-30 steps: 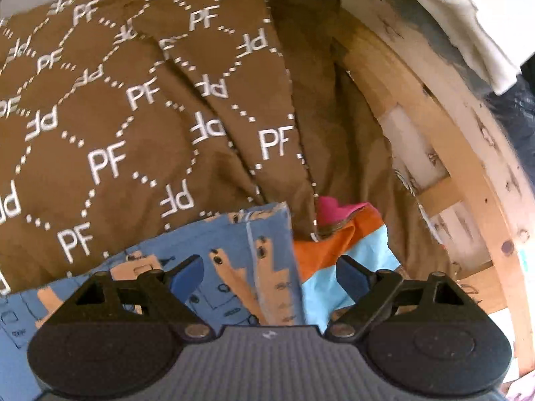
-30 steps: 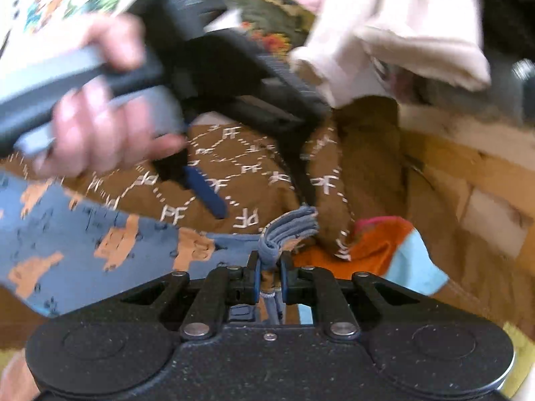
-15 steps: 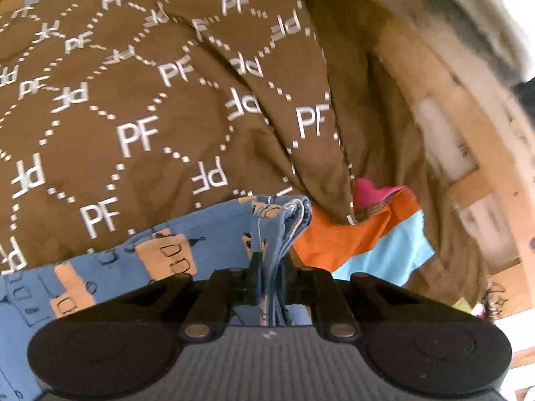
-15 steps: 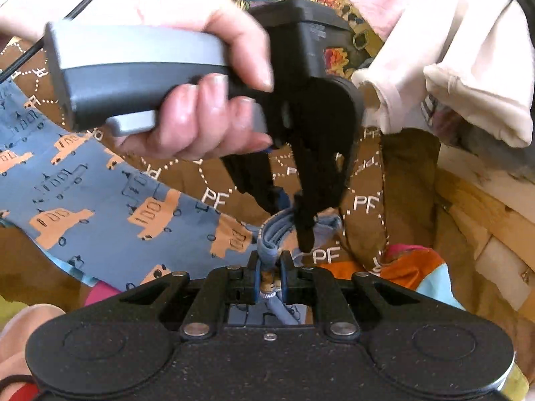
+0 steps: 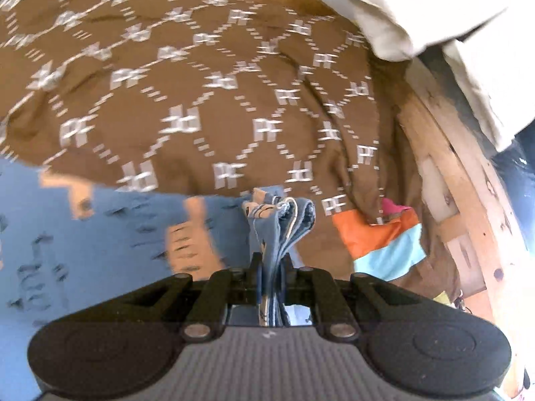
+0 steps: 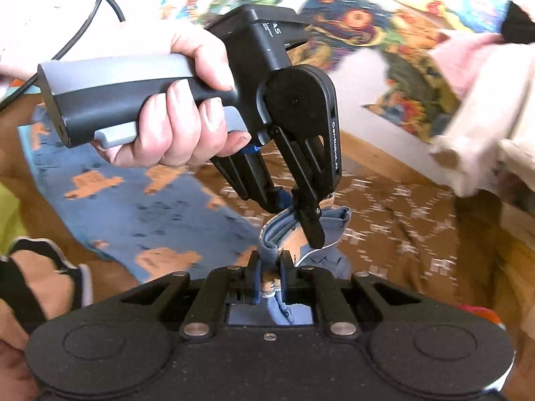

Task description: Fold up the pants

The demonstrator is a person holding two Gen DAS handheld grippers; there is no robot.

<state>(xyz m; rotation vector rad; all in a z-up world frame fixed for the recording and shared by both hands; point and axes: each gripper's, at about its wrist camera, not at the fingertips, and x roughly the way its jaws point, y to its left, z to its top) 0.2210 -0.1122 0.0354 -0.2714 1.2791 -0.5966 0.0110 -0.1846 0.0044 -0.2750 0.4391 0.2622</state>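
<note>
The pants (image 5: 100, 234) are blue with orange truck prints and lie on a brown blanket (image 5: 200, 83) with white "PF" marks. My left gripper (image 5: 270, 267) is shut on a bunched hem of the pants. In the right wrist view the pants (image 6: 140, 207) stretch away to the left. My right gripper (image 6: 270, 267) is shut on the same bunched edge, and the left gripper (image 6: 301, 220), held by a hand, pinches the fabric just above it. The two grippers are almost touching.
A wooden frame (image 5: 461, 200) runs along the right. Cream garments (image 5: 434, 16) hang over it. An orange, pink and light-blue cloth (image 5: 384, 244) lies by the blanket's edge. A colourful printed sheet (image 6: 367, 40) lies behind. A cable (image 6: 100, 0) trails at upper left.
My left gripper was open over the pants edge, then shut on it. Both grippers have since lifted the bunched edge a little; the right one stayed shut throughout.
</note>
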